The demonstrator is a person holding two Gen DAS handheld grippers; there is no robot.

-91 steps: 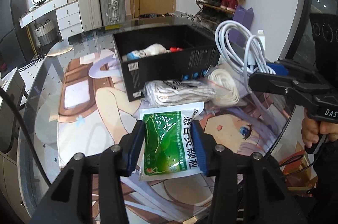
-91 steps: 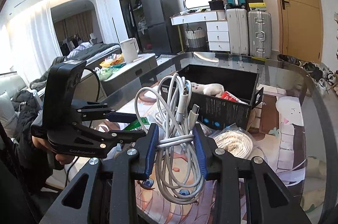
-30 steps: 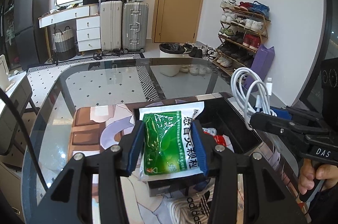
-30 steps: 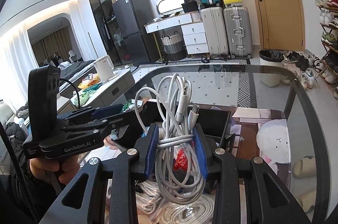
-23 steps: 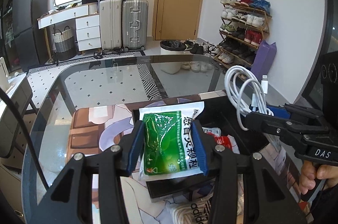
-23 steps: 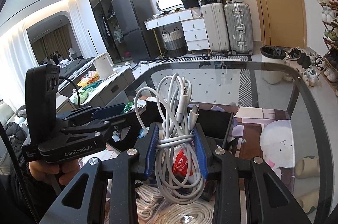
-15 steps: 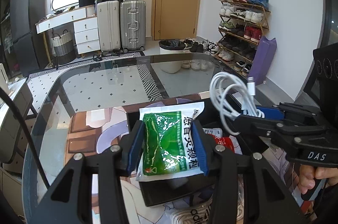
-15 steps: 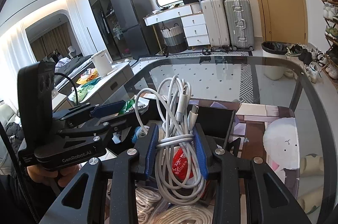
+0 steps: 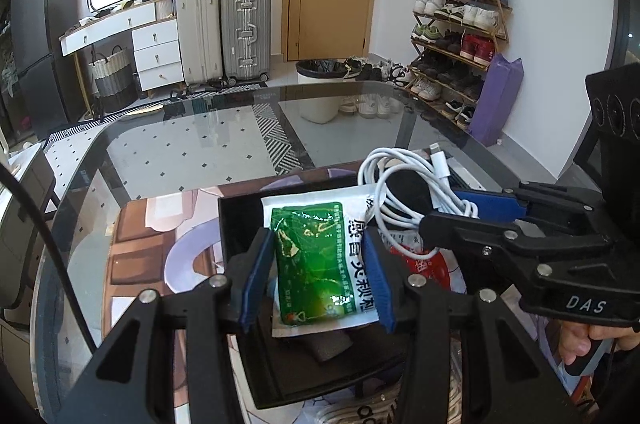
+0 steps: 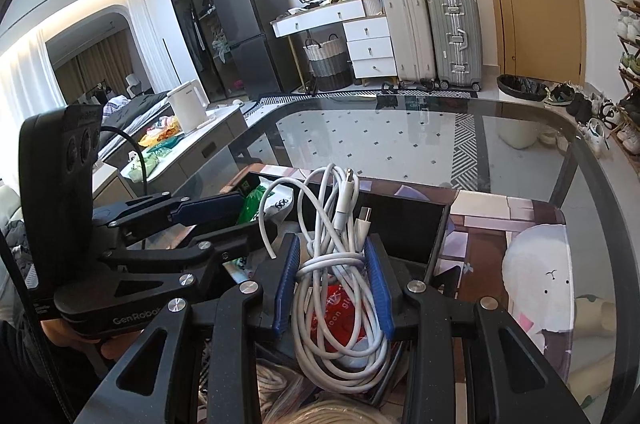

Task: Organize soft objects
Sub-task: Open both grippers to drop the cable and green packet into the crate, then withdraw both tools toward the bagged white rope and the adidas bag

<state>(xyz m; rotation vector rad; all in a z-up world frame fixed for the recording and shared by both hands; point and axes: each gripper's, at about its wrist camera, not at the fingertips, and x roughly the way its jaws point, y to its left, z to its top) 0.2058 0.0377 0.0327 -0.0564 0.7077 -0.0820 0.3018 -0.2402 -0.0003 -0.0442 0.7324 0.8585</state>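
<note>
My left gripper (image 9: 316, 278) is shut on a green and white medicine packet (image 9: 316, 264) and holds it over the open black box (image 9: 240, 224). My right gripper (image 10: 332, 284) is shut on a bundle of white charging cables (image 10: 336, 252) and holds it over the same box (image 10: 408, 220). In the left wrist view the right gripper (image 9: 472, 212) comes in from the right with the cables (image 9: 400, 184) beside the packet. In the right wrist view the left gripper (image 10: 224, 216) sits to the left with the packet (image 10: 256, 202). A red packet (image 10: 340, 316) lies inside the box.
The box stands on a glass table (image 9: 192, 144) with an anime-print mat (image 9: 136, 244). White rope coils (image 10: 332, 412) and an Adidas-marked bag (image 9: 360, 412) lie in front of the box. Suitcases, drawers, a door and a shoe rack stand beyond the table.
Both grippers have lifted their items off the table and moved forward over the box. The right gripper has swung left, bringing the cables close beside the packet.
</note>
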